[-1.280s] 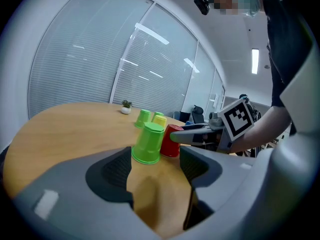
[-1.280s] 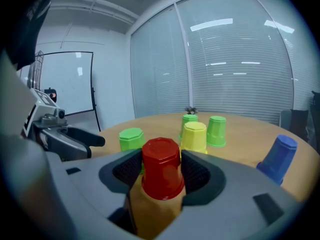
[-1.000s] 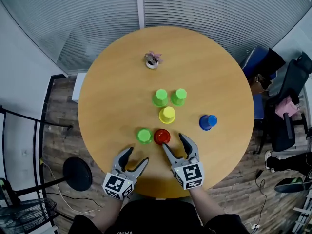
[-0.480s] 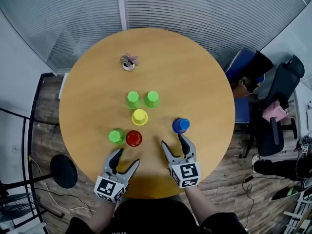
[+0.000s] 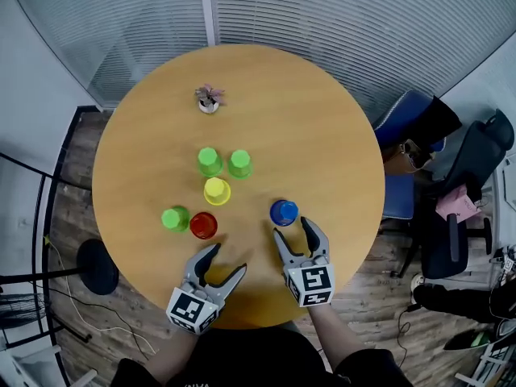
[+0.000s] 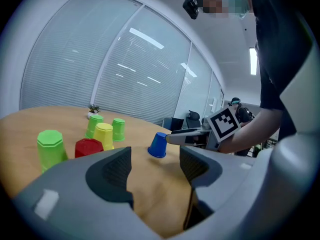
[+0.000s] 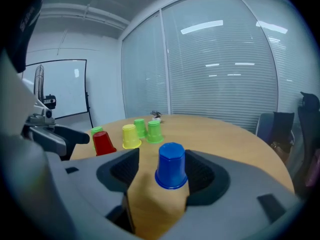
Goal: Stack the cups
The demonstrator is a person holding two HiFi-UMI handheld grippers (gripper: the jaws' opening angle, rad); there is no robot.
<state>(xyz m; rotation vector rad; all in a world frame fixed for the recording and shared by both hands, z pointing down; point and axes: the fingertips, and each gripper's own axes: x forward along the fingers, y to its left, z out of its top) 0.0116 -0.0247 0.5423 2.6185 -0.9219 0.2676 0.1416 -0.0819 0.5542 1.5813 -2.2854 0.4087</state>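
six cups stand mouth down, none stacked, on a round wooden surface [image 5: 322,119] in the head view. the yellow cup [image 5: 216,190] sits near the middle. one green cup [image 5: 209,160] stands close at its 12 o'clock and a second green cup [image 5: 239,163] at its 1 o'clock, the two just beside each other. the red cup [image 5: 203,225] is near at the yellow cup's 6 to 7 o'clock, with a third green cup [image 5: 174,218] just beside it at the yellow cup's 8 o'clock. the blue cup [image 5: 284,212] stands apart from the cluster at about 4 o'clock. a small potted plant [image 5: 209,99] is near the far edge, at 12 o'clock. the right gripper [image 5: 293,229] is over the near edge at about 5 o'clock of the surface. its jaws are spread, their tips reaching either side of the blue cup's near side; in the right gripper view the cup stands upright on the wood between the jaw tips, with a gap showing on both sides, so nothing is pinched. the left gripper [image 5: 227,259] is at about 7 o'clock by the near edge, just short of the red cup. its jaws are spread too, with only bare wood between them in the left gripper view. office chairs [image 5: 476,176] stand on the floor at 3 o'clock.
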